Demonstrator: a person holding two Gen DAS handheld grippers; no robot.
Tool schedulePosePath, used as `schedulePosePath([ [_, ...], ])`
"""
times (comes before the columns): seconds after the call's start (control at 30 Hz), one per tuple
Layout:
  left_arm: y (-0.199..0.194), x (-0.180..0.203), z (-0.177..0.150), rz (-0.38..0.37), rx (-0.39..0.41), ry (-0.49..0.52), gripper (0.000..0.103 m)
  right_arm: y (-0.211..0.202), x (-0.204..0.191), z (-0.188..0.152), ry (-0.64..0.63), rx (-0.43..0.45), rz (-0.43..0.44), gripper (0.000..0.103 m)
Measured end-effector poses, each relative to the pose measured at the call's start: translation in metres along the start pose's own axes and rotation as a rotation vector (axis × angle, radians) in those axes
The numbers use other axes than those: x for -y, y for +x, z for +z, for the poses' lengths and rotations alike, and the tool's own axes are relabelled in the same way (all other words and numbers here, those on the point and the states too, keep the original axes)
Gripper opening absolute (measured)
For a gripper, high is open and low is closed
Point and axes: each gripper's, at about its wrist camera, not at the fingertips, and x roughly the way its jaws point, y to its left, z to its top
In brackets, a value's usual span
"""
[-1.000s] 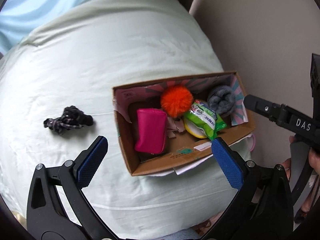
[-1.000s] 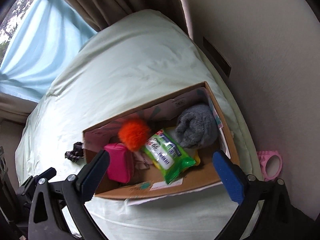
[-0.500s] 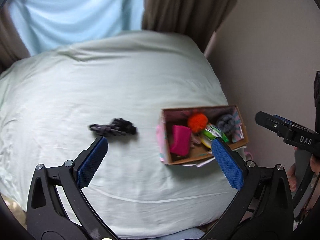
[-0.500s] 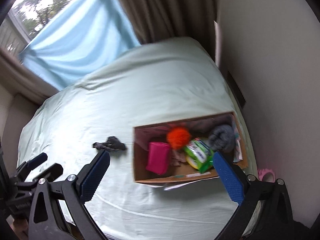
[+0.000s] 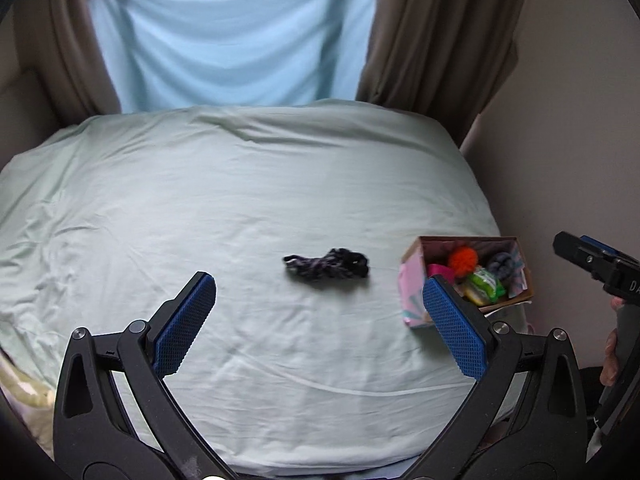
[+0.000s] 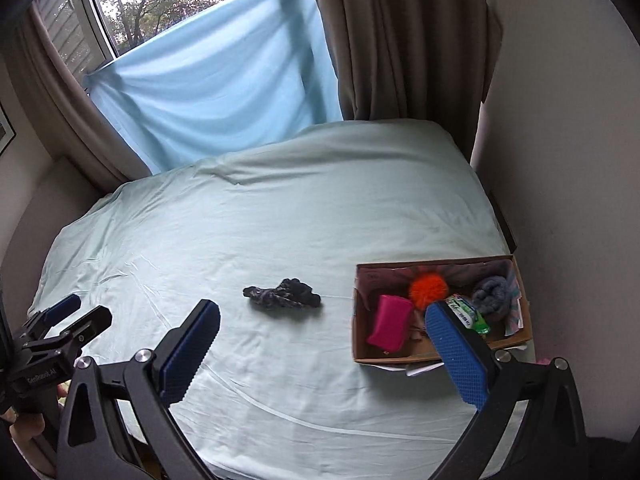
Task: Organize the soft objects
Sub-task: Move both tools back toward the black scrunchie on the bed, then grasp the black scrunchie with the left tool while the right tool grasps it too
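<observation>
1. The bed (image 5: 200, 200) fills most of both views, under a pale green sheet that's wrinkled but otherwise flat and bare. Tons of open room on the left half and toward the far end. The far edge meets the blue cloth (image 6: 208, 92) hung over the window, with brown curtains (image 6: 400, 40) on either side.
2. The right side of the bed runs along the wall (image 6: 560, 160), so not much wiggle room there.
3. The cardboard box (image 6: 400, 356) sits at the bed's right edge, near the front corner, open on top. Some white paper sticks out from under its front side.
4. Left gripper (image 5: 320, 320): jaws spread wide, nothing between them, hanging above the near part of the bed. Right gripper (image 6: 320, 348): same deal, wide apart and empty, its right finger overlapping the box in the picture.
5. The dark scrunchie-looking thing (image 6: 282, 294) lies alone on the sheet mid-bed, left of the box and clearly apart from it, free space all around.
6. Inside the box: pink pouch (image 6: 390, 322) on the left, orange pom-pom (image 6: 427, 290) behind the middle, green packet (image 6: 468, 314), and a gray fuzzy bundle (image 6: 494, 296) at the right end.
</observation>
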Motion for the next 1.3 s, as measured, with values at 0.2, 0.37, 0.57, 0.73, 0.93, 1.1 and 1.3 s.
schedulePosePath([
  [0.2,0.011,-0.038,0.0,-0.017,-0.007,0.029,0.103,0.013,-0.031,-0.003,0.027,-0.002,-0.011,0.103],
  [0.37,0.037,-0.058,0.009,-0.024,-0.023,0.1,0.103,0.036,-0.052,-0.003,0.079,-0.01,-0.032,0.103],
  [0.57,0.086,-0.075,0.024,-0.069,-0.06,0.169,0.103,0.083,-0.071,0.001,0.125,-0.027,-0.048,0.102],
  [0.73,0.133,-0.078,0.03,-0.124,-0.079,0.225,0.103,0.134,-0.078,0.0,0.162,-0.05,-0.052,0.102],
  [0.93,0.204,-0.062,0.033,-0.17,-0.133,0.316,0.103,0.204,-0.068,-0.008,0.233,-0.091,-0.036,0.102],
  [1.1,0.267,-0.04,0.026,-0.219,-0.211,0.391,0.103,0.248,-0.058,-0.015,0.275,-0.092,-0.029,0.102],
  [1.3,0.321,-0.018,0.006,-0.251,-0.249,0.487,0.103,0.308,-0.041,-0.028,0.319,-0.124,-0.033,0.102],
])
